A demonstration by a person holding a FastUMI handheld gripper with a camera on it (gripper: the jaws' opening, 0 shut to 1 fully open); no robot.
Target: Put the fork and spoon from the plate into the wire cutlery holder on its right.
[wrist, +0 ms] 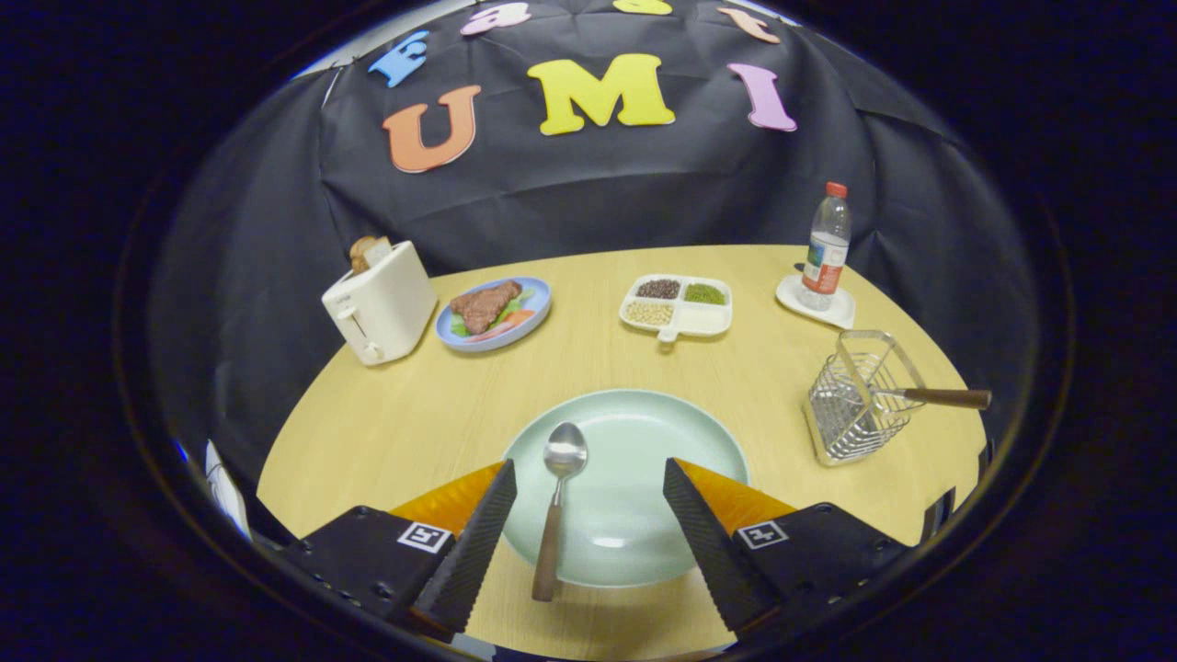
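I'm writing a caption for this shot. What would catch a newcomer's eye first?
The open gripper, its fingers spread over a pale green plate, with a wooden-handled spoon lying between them near the left finger. To the plate's right, a wire holder already has one wooden handle sticking out of it.

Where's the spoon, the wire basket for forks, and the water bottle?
spoon (564, 452): gripper view, on its shiny bowl, over the plate.
wire cutlery holder (851, 414): gripper view, on its mesh side.
water bottle (826, 246): gripper view, on its label.
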